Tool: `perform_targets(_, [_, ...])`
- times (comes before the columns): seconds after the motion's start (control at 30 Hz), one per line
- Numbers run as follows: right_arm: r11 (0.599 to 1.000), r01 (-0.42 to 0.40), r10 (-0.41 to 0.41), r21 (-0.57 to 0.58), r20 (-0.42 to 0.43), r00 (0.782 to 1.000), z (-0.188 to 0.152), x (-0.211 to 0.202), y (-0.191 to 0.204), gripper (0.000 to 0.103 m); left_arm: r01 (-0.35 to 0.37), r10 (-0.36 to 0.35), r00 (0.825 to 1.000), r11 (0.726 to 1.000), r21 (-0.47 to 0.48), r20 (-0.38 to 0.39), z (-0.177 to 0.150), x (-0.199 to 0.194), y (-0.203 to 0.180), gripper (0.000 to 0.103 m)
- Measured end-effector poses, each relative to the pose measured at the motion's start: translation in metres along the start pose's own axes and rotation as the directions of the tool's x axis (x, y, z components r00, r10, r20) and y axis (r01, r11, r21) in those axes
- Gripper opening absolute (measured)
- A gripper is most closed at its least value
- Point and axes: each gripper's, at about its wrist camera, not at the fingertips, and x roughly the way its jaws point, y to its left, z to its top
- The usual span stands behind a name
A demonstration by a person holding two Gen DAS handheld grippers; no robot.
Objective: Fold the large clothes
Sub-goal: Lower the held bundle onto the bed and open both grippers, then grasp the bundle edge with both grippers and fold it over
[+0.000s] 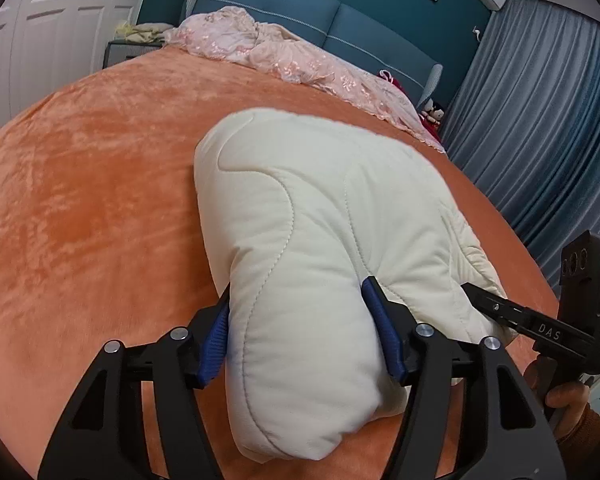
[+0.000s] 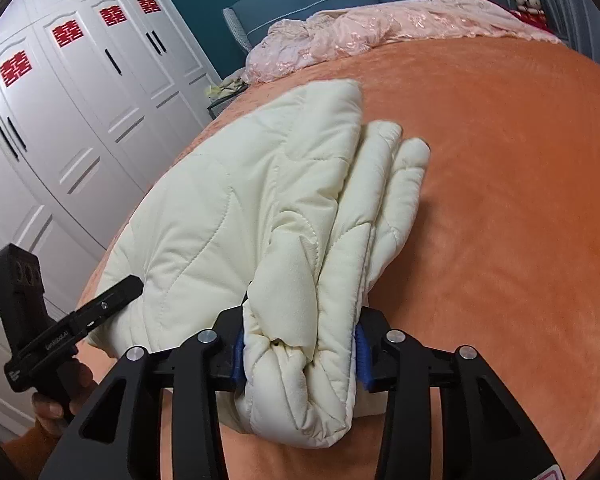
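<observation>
A cream quilted garment [image 1: 312,208], folded into a thick bundle, lies on the orange bedspread [image 1: 92,184]. My left gripper [image 1: 298,288] has its blue pads against both sides of the near end of the bundle, pinching it. In the right wrist view the same garment [image 2: 252,208] shows several stacked layers, and my right gripper [image 2: 302,320] is shut on its bunched near corner. Each gripper's black body shows at the edge of the other's view, against the bundle's near edge.
A crumpled pink lace cover [image 1: 284,52] lies at the head of the bed by the blue headboard [image 1: 340,28]. Blue curtains [image 1: 540,120] hang on the right. White wardrobe doors [image 2: 80,100] stand to the left. A hand [image 1: 568,396] holds the right gripper's handle.
</observation>
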Motion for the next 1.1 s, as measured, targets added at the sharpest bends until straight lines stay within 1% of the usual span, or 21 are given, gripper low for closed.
perform_targets(0.03, [1.0,-0.007,0.007,0.019,-0.009,1.0,-0.004,-0.002,-0.001,0.051,-0.011,0.011,1.0,1.0,-0.012,-0.025,-0.005,-0.001,0.004,0.067])
perform_targets(0.1, [0.999,-0.007,0.008,0.045,-0.024,1.0,-0.012,-0.011,0.0,0.057,-0.018,0.016,0.998,0.999,-0.036,-0.062,-0.012,-0.007,0.009,0.068])
perform_targets(0.2, [0.998,0.027,-0.025,0.049,-0.039,0.999,-0.022,-0.033,0.006,0.058,-0.061,0.059,0.992,0.998,-0.024,-0.109,-0.011,-0.025,0.005,0.069])
perform_targets(0.3, [0.996,0.086,-0.085,0.036,-0.017,0.996,-0.024,-0.064,0.013,0.058,-0.167,0.172,0.977,0.985,0.049,-0.127,0.002,-0.043,-0.011,0.068])
perform_targets(0.33, [0.994,0.103,-0.104,0.029,-0.001,0.995,-0.021,-0.072,0.016,0.057,-0.205,0.212,0.97,0.976,0.074,-0.117,0.009,-0.05,-0.018,0.068])
perform_targets(0.37, [0.992,0.124,-0.125,0.02,0.023,0.992,-0.016,-0.082,0.021,0.054,-0.225,0.234,0.967,0.97,0.094,-0.103,0.018,-0.055,-0.026,0.068])
perform_targets(0.4, [0.991,0.129,-0.13,0.014,0.038,0.991,-0.008,-0.086,0.025,0.048,-0.245,0.254,0.964,0.964,0.107,-0.084,0.027,-0.06,-0.034,0.068])
perform_targets(0.43, [0.991,0.131,-0.131,0.004,0.047,0.99,0.001,-0.089,0.03,0.038,-0.262,0.271,0.961,0.958,0.116,-0.063,0.038,-0.063,-0.043,0.068])
perform_targets(0.47, [0.99,0.141,-0.141,-0.009,0.046,0.989,0.012,-0.088,0.038,0.034,-0.268,0.276,0.96,0.956,0.123,-0.051,0.048,-0.063,-0.051,0.068])
perform_targets(0.5, [0.989,0.149,-0.148,-0.016,0.047,0.988,0.023,-0.085,0.045,0.029,-0.27,0.278,0.96,0.954,0.127,-0.044,0.059,-0.059,-0.059,0.068])
perform_targets(0.53, [0.989,0.148,-0.147,-0.02,0.05,0.988,0.034,-0.08,0.051,0.027,-0.274,0.281,0.959,0.953,0.127,-0.041,0.07,-0.054,-0.067,0.068])
perform_targets(0.6, [0.987,0.16,-0.158,-0.033,0.053,0.986,0.054,-0.065,0.062,0.027,-0.277,0.284,0.958,0.952,0.128,-0.042,0.085,-0.038,-0.078,0.068])
perform_targets(0.7, [0.975,0.212,-0.211,-0.06,0.026,0.977,0.069,-0.029,0.071,0.027,-0.311,0.322,0.944,0.941,0.131,-0.069,0.096,-0.002,-0.085,0.068])
perform_targets(0.8, [0.966,0.255,-0.257,-0.04,-0.032,0.966,0.071,0.009,0.062,0.027,-0.324,0.337,0.933,0.939,0.112,-0.125,0.094,0.033,-0.075,0.068])
perform_targets(0.87, [0.963,0.267,-0.268,-0.025,-0.056,0.962,0.068,0.028,0.052,0.027,-0.335,0.348,0.925,0.936,0.107,-0.154,0.089,0.052,-0.068,0.068])
perform_targets(0.97, [0.966,0.259,-0.258,0.01,-0.076,0.963,0.065,0.043,0.038,0.025,-0.35,0.365,0.919,0.929,0.118,-0.149,0.084,0.067,-0.063,0.073])
perform_targets(1.1, [0.968,0.247,-0.243,0.042,-0.084,0.966,0.061,0.059,0.023,0.024,-0.358,0.376,0.917,0.923,0.14,-0.133,0.081,0.081,-0.064,0.079])
